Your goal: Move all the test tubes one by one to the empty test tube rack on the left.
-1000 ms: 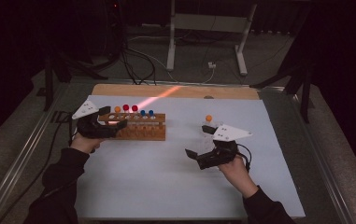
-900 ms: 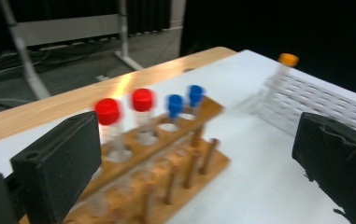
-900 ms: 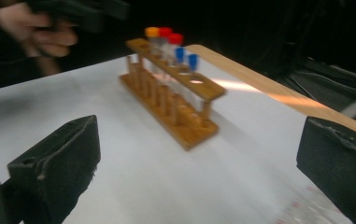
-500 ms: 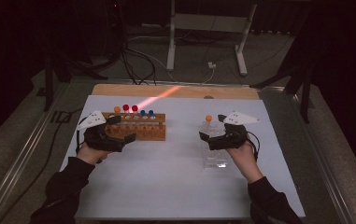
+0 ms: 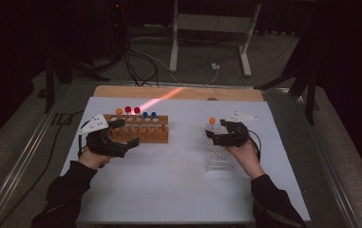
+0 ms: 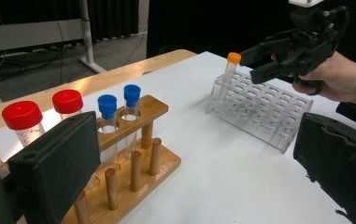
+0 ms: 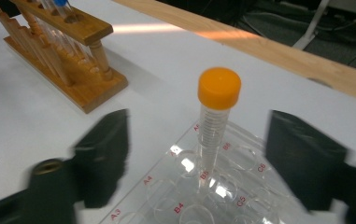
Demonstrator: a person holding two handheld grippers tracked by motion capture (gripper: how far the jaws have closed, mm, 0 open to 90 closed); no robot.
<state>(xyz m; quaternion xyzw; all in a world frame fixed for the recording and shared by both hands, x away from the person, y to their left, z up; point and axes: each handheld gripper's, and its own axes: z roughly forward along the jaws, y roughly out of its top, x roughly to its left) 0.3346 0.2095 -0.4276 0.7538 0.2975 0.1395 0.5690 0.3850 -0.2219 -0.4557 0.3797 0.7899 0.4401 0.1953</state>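
A: Start with the biggest thing. What is the clear tube rack (image 5: pixel 218 154) standing on?

B: A white table sheet (image 5: pixel 178 185), with a strip of bare wooden tabletop (image 5: pixel 136 91) beyond it. The clear rack sits on the sheet, and I'll place everything else from that rack.

A: And the wooden rack (image 5: pixel 143 130)?

B: Well apart from the clear rack, toward the person's left. It holds capped tubes: red caps (image 6: pixel 67 101), blue caps (image 6: pixel 107 105) and an orange one at its far end from the clear rack.

A: Where are the grippers?

B: The left gripper (image 5: pixel 121 135) is at the wooden rack's outer end, far from the clear rack. Its jaws stand wide apart with nothing between them, released. The right gripper (image 5: pixel 215 135) hangs over the far end of the clear rack, the person's right hand (image 5: pixel 242 153) behind it.

A: Is the right one clenched on anything?

B: No. In the right gripper view its two black jaws stand either side of the orange-capped tube (image 7: pixel 215 122), with a clear gap on each side. The jaws have just been closing, one of them is blurred, yet the pads do not press on the tube.

A: And the tube itself?

B: It stands upright in a well at the far end of the clear rack, its orange cap (image 6: pixel 234 57) above the rack's top. The well labels near it are red letters; which well holds it I cannot tell for sure.
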